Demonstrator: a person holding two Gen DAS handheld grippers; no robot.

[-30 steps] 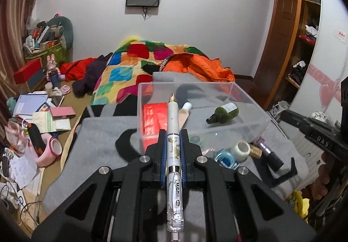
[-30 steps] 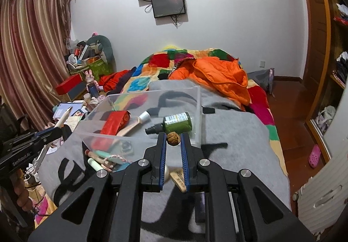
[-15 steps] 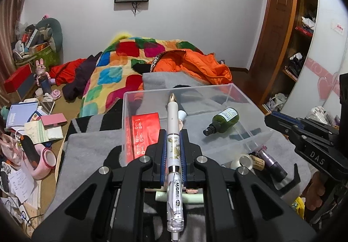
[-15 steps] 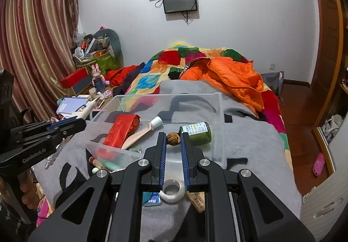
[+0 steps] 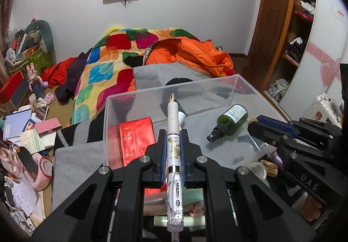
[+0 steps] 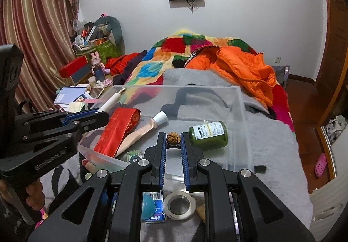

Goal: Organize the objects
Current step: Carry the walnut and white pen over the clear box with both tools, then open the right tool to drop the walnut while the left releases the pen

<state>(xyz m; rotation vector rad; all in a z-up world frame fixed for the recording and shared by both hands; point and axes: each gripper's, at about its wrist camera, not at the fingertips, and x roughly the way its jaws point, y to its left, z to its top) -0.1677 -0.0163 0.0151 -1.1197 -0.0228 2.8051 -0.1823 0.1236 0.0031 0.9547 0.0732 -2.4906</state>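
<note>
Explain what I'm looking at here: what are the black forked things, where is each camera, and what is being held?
No robot: a person holds a two-finger gripper in each hand, each with a camera looking along its fingers. The left camera shows the left gripper shut on a pen; the right gripper pokes in from the side. The right camera shows that gripper pinching a walnut. Both hang over a clear bin on a grey blanket. Inside lie a green bottle, a red packet and a tube. A tape roll lies outside.
</note>
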